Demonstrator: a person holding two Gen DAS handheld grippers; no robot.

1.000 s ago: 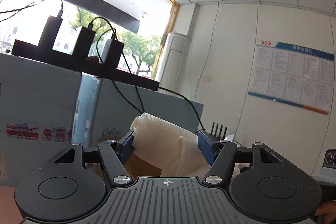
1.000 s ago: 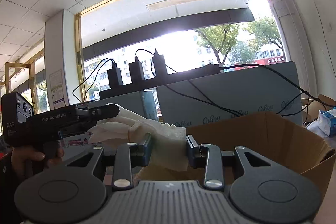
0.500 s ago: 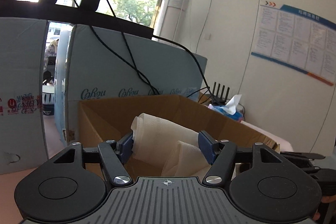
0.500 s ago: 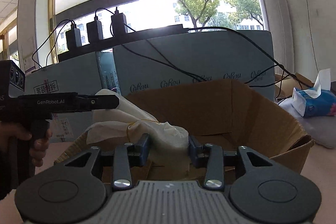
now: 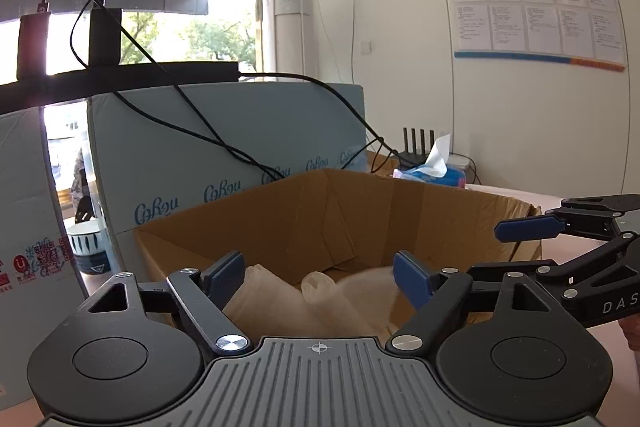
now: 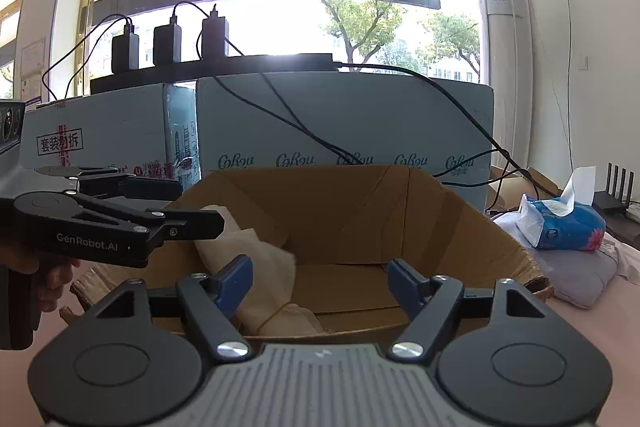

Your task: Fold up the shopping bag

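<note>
Shopping bag (image 5: 320,301), cream and crumpled, bunched and bound by a thin rubber band, is seen lying inside an open cardboard box (image 5: 360,219), slumped toward its near left wall. Left gripper (image 5: 320,273) and right gripper (image 6: 320,277) are held over the box rim, jaws opening, blue pads clear of the fabric. The box is set on a pink surface (image 6: 592,323); pale blue cartons (image 6: 344,119), a tissue pack (image 6: 560,223) and a bright window (image 6: 280,19) are noted behind.

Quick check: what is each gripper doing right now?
Left gripper: jaws opening, folded bag released into the cardboard box.
Right gripper: jaws opening, holding nothing.
</note>
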